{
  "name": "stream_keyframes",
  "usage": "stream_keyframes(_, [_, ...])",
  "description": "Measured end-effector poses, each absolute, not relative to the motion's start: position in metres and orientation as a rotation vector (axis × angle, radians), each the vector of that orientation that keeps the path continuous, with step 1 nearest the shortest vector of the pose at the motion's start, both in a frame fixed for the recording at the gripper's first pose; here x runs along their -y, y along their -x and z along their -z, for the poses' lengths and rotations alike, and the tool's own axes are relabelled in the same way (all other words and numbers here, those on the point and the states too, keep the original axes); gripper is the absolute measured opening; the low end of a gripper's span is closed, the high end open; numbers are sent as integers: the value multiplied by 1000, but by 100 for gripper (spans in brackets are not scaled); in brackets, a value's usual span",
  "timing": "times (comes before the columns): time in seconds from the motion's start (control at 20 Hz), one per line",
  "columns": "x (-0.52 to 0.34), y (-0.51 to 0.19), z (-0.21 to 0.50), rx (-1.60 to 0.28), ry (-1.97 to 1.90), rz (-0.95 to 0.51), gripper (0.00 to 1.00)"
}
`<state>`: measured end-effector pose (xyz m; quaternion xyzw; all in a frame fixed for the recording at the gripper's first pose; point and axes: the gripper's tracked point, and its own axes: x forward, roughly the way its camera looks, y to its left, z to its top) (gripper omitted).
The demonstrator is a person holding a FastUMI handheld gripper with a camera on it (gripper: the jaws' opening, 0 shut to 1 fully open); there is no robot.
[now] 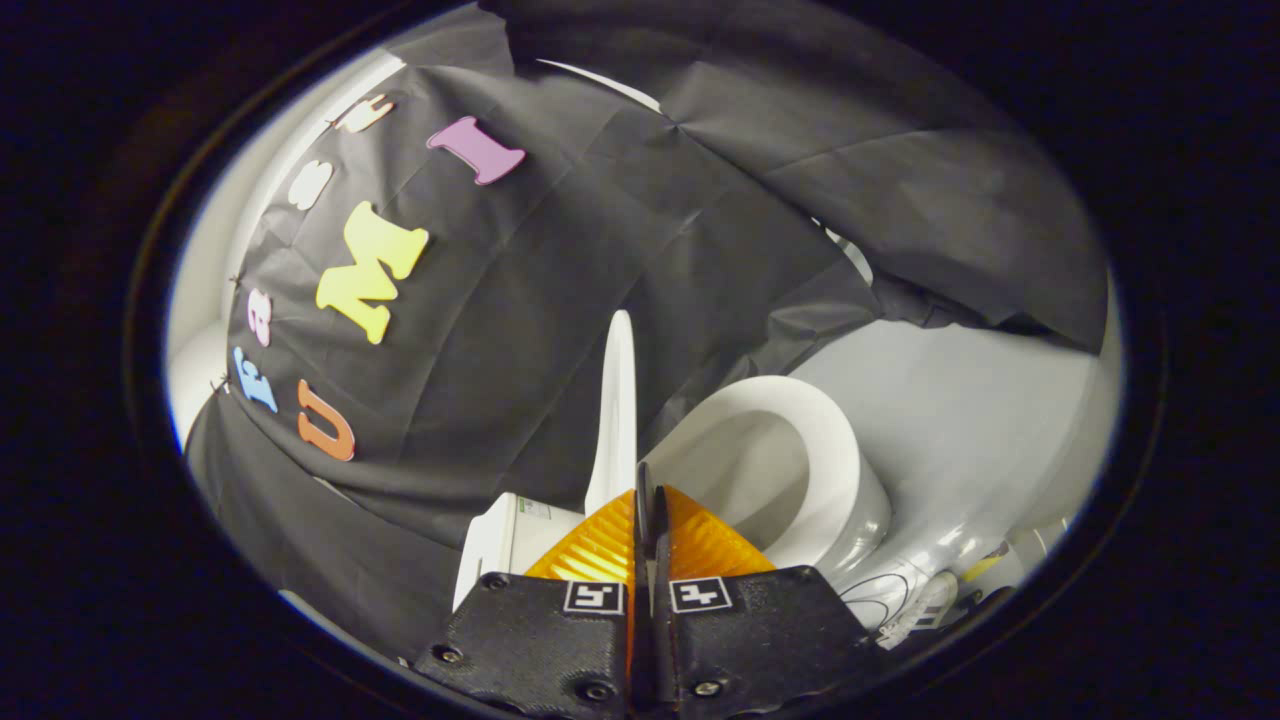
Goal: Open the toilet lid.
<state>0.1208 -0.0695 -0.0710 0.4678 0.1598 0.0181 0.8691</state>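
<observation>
The white toilet lid [620, 400] is lifted off the seat and I see it edge-on, as a thin blade rising just beyond my fingertips. The white seat ring [830, 450] and the open bowl lie to the right of the lid. A white tank [505, 540] sits to the lid's left, at its hinge end. My gripper [648, 478] is shut, its fingers pressed together with nothing visible between them. The lid's lower end disappears behind the left finger [600, 545]. Whether the finger touches the lid is hidden.
Black booth cloth [560, 250] hangs close behind the lid and tank. Pale grey floor [960, 420] spreads beyond the bowl. A white shoe with dark stripes [925, 608] rests on the floor near the base of the bowl.
</observation>
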Motion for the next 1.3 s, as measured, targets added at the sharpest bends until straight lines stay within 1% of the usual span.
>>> stream_keyframes(1.0, [14,-115,0,-274,-773,-34,6])
stream_keyframes(1.3, [-5,-115,-17,-256,-725,-61,7])
